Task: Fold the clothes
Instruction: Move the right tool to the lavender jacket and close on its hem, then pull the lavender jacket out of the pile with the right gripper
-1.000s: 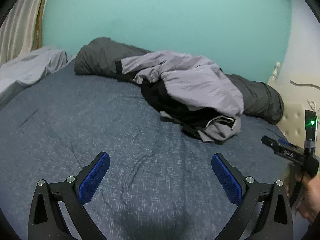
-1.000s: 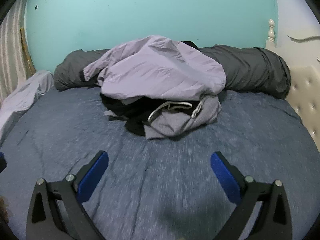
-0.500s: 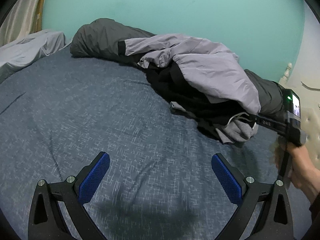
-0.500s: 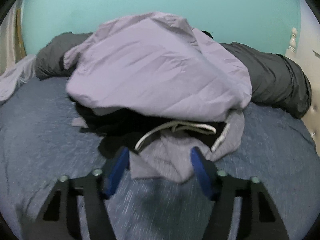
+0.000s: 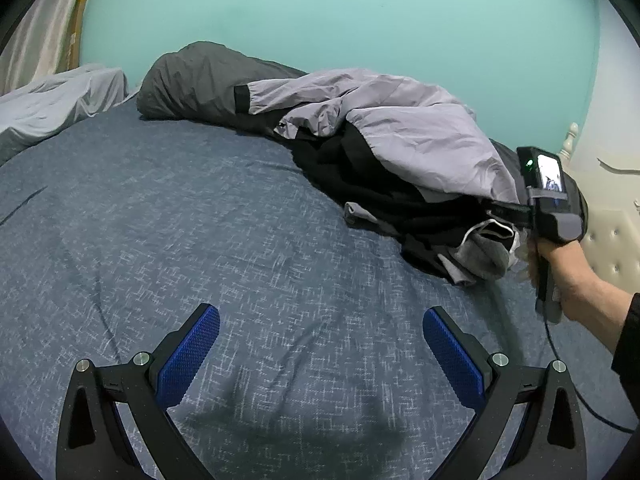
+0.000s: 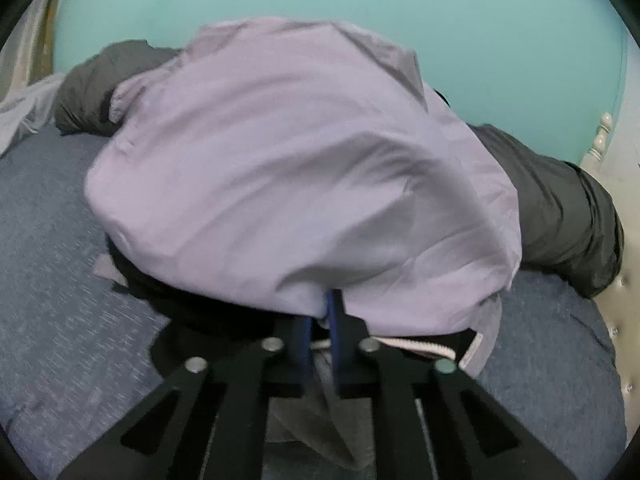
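Right tongs (image 6: 320,320) clenched on hem of lilac shirt (image 6: 280,180) atop clothes pile (image 5: 400,196). Fabric thin, limp, light; likely drags neighbours. Left tongs (image 5: 320,356) released over bed (image 5: 180,220).

A bed (image 5: 168,216) covered in a mottled blue-grey spread (image 6: 52,288) carries everything here, its cloth lightly creased. Along the far side, against the teal wall, lies a long dark grey rolled duvet (image 5: 200,80). A heap of clothes rests on the spread in front of that roll and partly over it: a pale lilac garment (image 6: 288,168) on top, black clothing (image 5: 372,184) beneath it, and a grey garment with a white drawstring (image 5: 480,248) at the near edge of the heap. At the far left a light grey sheet (image 5: 48,108) lies bunched at the bed's edge. A cream tufted headboard (image 5: 612,240) bounds the right side.
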Motion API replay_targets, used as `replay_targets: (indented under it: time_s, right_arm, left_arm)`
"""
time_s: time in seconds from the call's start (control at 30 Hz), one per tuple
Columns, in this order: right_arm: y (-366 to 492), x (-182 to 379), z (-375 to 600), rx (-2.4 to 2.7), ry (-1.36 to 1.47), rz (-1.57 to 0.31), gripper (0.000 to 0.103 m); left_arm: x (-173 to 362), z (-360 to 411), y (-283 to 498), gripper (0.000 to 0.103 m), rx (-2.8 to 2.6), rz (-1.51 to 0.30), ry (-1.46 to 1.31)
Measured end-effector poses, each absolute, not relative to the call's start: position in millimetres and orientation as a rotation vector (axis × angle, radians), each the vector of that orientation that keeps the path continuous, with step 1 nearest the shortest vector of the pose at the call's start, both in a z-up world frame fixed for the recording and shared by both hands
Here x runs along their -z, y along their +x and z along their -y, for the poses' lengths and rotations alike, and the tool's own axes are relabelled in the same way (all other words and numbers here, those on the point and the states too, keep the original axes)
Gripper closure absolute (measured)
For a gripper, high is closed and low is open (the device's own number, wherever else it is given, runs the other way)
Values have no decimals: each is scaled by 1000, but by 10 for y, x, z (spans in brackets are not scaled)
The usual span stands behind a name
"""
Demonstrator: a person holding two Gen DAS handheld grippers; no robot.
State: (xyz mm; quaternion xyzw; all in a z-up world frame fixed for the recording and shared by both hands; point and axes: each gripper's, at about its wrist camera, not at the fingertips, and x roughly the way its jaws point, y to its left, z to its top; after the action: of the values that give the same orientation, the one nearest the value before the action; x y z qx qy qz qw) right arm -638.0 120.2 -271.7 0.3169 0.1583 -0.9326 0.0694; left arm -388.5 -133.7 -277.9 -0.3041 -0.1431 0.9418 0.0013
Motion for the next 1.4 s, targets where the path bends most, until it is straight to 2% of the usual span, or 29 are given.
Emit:
replay_targets:
  time_s: [0.33, 0.47, 0.6, 0.63, 0.7, 0.73, 0.77, 1.0, 1.03, 1.07, 1.1, 1.13, 1.17, 1.23, 1.4]
  right_arm:
    - [-5765, 2397, -1295, 2682, 857, -420, 103]
    - [-5492, 2341, -1212, 2620, 849, -489, 103]
    - [-5602, 2320, -1378, 2669, 920, -408, 103]
    - [-5644, 2335, -1397, 2683, 930, -407, 98]
    - [-5739, 2386, -1408, 2713, 943, -425, 70]
    - [-5786, 2411, -1414, 2728, 950, -434, 47]
    - [-5833, 2436, -1420, 2743, 957, -443, 41]
    - [-6221, 2712, -1270, 2852, 950, -648, 41]
    - [-6270, 2731, -1260, 2866, 946, -662, 41]
    - [-6320, 2749, -1249, 2881, 942, -676, 46]
    - [-6360, 2763, -1234, 2888, 934, -704, 56]
    - [-6376, 2760, -1228, 2887, 923, -716, 82]
    - [-6384, 2750, -1228, 2882, 911, -717, 93]
    - [-6332, 2712, -1233, 2871, 866, -721, 100]
    - [-6100, 2623, -1264, 2794, 810, -661, 101]
  left_arm:
    - [2616, 1291, -3654, 0, -2959, 465, -975]
    - [2506, 1233, -3503, 0, -2959, 454, -971]
    - [2475, 1228, -3429, 0, -2964, 436, -969]
    - [2482, 1237, -3437, 0, -2964, 442, -971]
    - [2518, 1254, -3495, 0, -2959, 454, -981]
    - [2537, 1259, -3522, 0, -2958, 456, -983]
    - [2557, 1261, -3546, 0, -2959, 454, -982]
    - [2758, 1270, -3684, 0, -2946, 453, -976]
    - [2788, 1272, -3695, 0, -2944, 451, -974]
    - [2815, 1273, -3704, 0, -2944, 447, -974]
    - [2839, 1274, -3714, 0, -2945, 440, -976]
    - [2861, 1279, -3722, 0, -2946, 436, -978]
    - [2880, 1289, -3725, 0, -2947, 436, -979]
    - [2905, 1307, -3727, 0, -2948, 442, -981]
    - [2890, 1326, -3661, 0, -2952, 460, -988]
